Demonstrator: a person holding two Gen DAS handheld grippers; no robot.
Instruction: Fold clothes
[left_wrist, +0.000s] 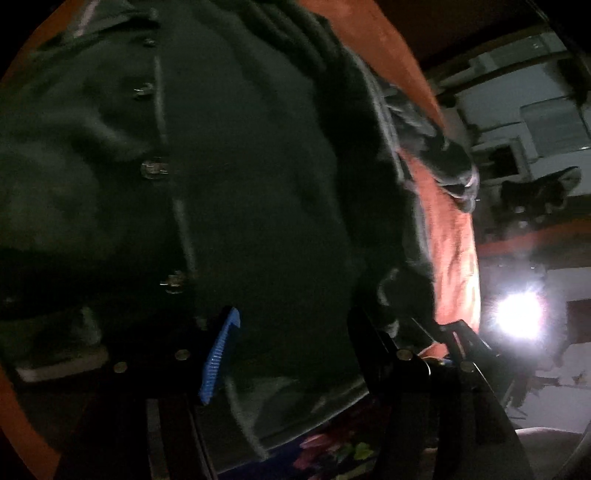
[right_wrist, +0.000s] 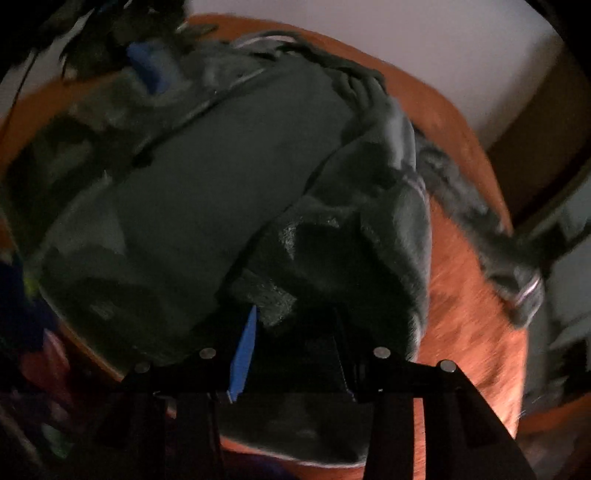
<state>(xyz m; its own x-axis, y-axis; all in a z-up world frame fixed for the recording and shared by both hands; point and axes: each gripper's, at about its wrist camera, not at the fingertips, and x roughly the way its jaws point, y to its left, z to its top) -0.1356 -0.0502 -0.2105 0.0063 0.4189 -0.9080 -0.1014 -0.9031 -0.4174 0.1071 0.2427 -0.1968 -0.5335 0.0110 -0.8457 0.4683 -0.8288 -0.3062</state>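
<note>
Shirt (left_wrist: 240, 166) spread buttoned-side up across orange table (left_wrist: 450, 236); left gripper (left_wrist: 295, 350) and right gripper (right_wrist: 291, 343) parted, empty above it. Mid-fold; next, likely grasping sleeve (right_wrist: 491, 225).

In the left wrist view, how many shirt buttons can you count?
4 on the shirt: top, below it, middle, lowest. The dark gripper may hide more.

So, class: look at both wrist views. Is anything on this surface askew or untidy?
Yes. The dark shirt lies buttons up on the orange surface, but its sleeve is bunched in a crumpled heap instead of folded flat, and a cuff trails off to the side.
</note>
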